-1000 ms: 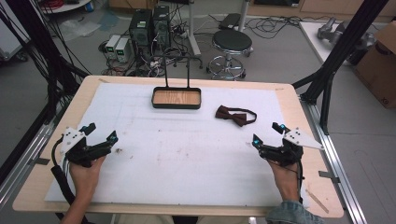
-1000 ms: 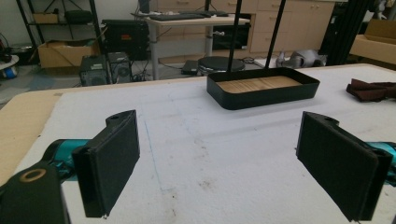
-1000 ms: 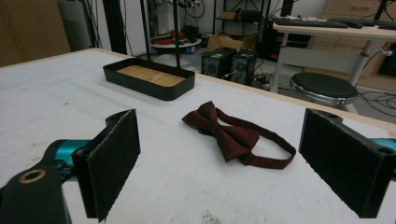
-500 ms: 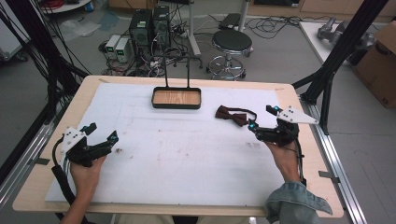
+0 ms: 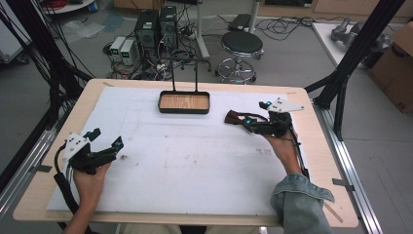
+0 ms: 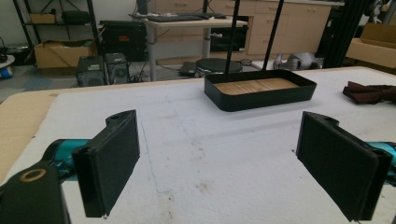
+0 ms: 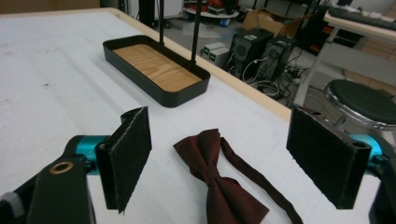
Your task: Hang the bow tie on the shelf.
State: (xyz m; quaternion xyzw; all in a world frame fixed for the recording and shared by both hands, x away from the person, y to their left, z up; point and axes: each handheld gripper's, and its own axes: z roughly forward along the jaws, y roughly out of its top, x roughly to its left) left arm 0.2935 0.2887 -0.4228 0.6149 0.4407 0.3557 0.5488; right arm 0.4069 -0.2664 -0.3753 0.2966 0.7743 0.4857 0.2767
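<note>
A dark red bow tie [image 5: 235, 117] lies on the white mat, right of a black tray [image 5: 184, 111] with a wooden floor and a tall wire handle. My right gripper [image 5: 256, 114] is open and points left at the bow tie. In the right gripper view the bow tie [image 7: 219, 186] lies flat between and just ahead of the two jaws of that gripper [image 7: 224, 158], untouched, with the tray [image 7: 154, 95] farther off. My left gripper [image 5: 107, 137] rests open at the mat's left edge, holding nothing. The left gripper view [image 6: 224, 168] faces the tray [image 6: 261, 100], with the bow tie [image 6: 369, 92] at far right.
The white mat [image 5: 195, 161] covers most of the wooden table. Behind the table stand a round stool [image 5: 242, 44] and computer towers [image 5: 156, 24] among cables. Black frame posts rise at both sides, and a cardboard box [image 5: 394, 63] sits at the far right.
My right gripper has moved forward and left from the table's right edge up to the bow tie, staying open. The left gripper has not moved.
</note>
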